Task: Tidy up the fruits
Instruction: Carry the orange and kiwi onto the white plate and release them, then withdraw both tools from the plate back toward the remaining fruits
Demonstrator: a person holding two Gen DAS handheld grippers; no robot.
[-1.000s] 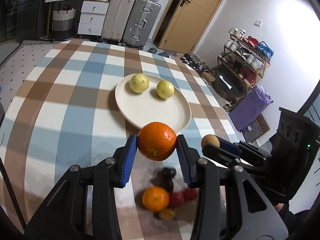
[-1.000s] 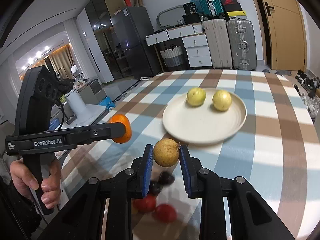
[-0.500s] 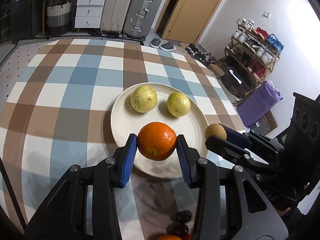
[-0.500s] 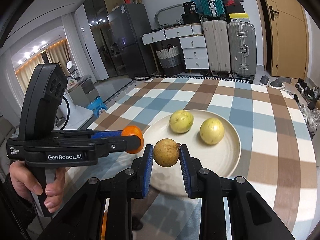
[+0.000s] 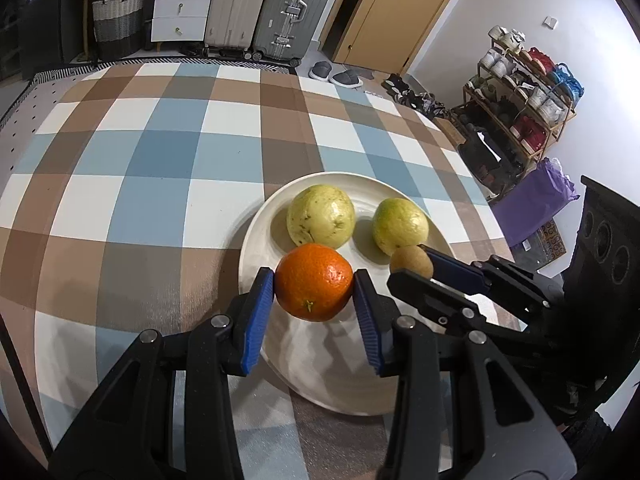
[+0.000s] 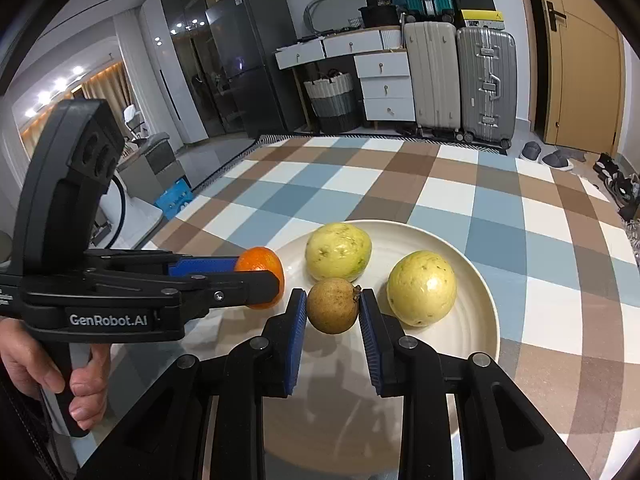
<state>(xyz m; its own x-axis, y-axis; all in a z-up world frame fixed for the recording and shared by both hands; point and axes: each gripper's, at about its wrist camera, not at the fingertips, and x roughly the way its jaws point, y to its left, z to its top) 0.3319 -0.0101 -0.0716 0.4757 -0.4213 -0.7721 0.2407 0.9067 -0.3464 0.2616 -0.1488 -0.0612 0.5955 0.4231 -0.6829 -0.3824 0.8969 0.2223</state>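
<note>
My left gripper is shut on an orange and holds it just above the near left part of the white plate. My right gripper is shut on a small brown round fruit above the plate, in front of the two yellow-green guavas. The guavas lie on the far half of the plate. The right gripper with the brown fruit shows beside the orange; the left gripper with the orange shows in the right wrist view.
The plate sits on a table with a blue, brown and white checked cloth. Suitcases, white drawers and a basket stand beyond the far edge. A shoe rack stands to the right. A person's hand holds the left gripper.
Both grippers moved forward with their fruits, from over the loose fruits on the cloth to over the plate. The small fruits on the cloth have dropped out of view.
</note>
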